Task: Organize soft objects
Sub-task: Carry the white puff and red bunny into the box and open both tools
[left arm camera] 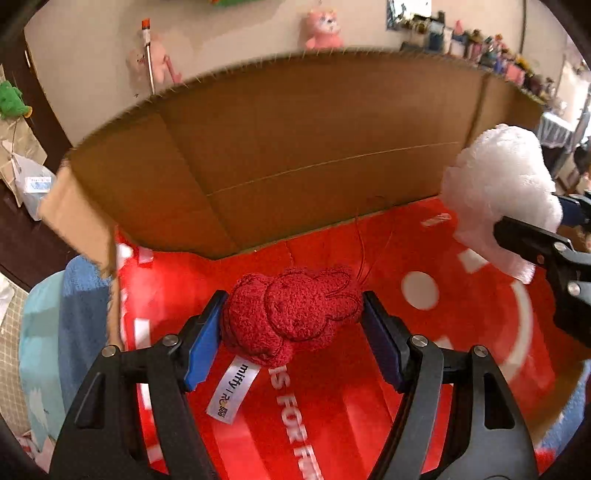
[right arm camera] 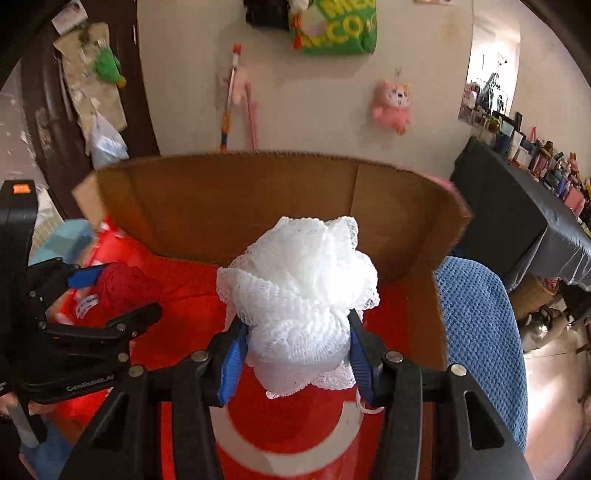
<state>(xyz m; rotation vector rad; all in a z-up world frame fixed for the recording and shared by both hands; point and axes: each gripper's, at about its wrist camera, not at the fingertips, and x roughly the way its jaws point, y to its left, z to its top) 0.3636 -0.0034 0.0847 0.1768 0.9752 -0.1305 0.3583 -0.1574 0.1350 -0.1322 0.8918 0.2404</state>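
My left gripper (left arm camera: 293, 325) is shut on a dark red plush rabbit (left arm camera: 295, 314) with a white "miffy" label, held just above the red printed floor of an open cardboard box (left arm camera: 295, 147). My right gripper (right arm camera: 295, 354) is shut on a white mesh bath puff (right arm camera: 299, 291), also held inside the box (right arm camera: 258, 195). The puff also shows at the right of the left wrist view (left arm camera: 498, 188). The left gripper and the red rabbit (right arm camera: 122, 284) show at the left of the right wrist view.
A blue knitted cloth (right arm camera: 480, 332) lies beside the box's right wall. A light blue cushion (left arm camera: 40, 332) lies at its left. A pink plush (right arm camera: 391, 107) and a green bag (right arm camera: 336, 26) hang on the wall behind. A dark table (right arm camera: 517, 214) with small items stands at right.
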